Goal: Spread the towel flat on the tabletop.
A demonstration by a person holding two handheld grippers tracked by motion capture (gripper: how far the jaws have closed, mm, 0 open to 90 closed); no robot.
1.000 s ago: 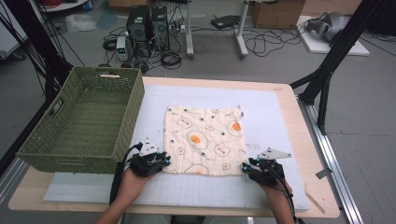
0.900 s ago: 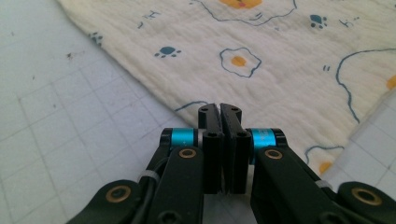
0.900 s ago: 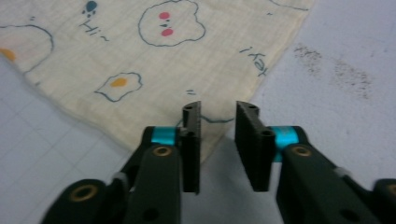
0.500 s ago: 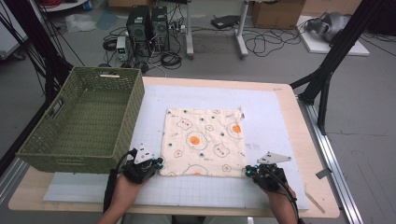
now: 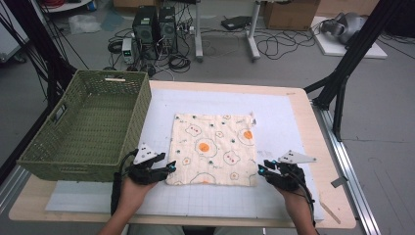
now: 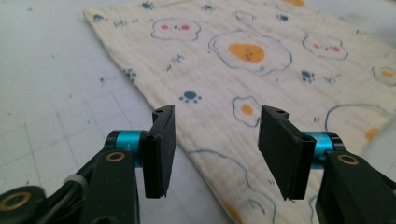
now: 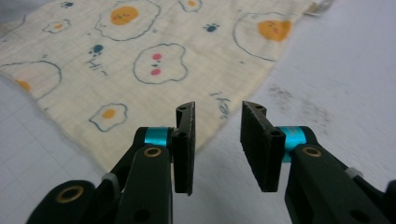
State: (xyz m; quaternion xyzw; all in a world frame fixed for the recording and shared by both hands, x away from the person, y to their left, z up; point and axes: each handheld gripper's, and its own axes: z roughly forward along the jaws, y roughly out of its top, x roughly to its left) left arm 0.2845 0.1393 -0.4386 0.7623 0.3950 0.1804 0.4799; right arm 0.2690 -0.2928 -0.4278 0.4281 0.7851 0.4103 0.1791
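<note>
Left gripper view: the jaws of the left gripper (image 6: 212,156) are standing apart with nothing between them, having just been opening — they were pinched nearly together half a second ago. The near left corner of the cloth (image 6: 261,65) is lying flat just beyond the pads, untouched. Right gripper view: the right gripper (image 7: 217,147) is showing the same pattern — jaws parted over a narrower gap, just reopened, empty, with the near right corner of the cloth a little ahead and to the left of the gap.

Outward from the jaws, the high view is showing both hands drawn slightly back toward the near table edge compared with one second ago, when each gripper sat closer to its corner. The cloth is still lying spread and square on the white mat (image 5: 293,117), its outline unchanged across the three moments; the green basket (image 5: 88,122) is standing beside it to the left, nothing visible inside.

Judgement: the quick close-and-reopen with no lift of fabric suggests either a missed pinch or a test squeeze. Both corners are remaining free, so the grasp is not yet made — each gripper is needing to advance and drop until a pad is sliding under the hem before closing.
</note>
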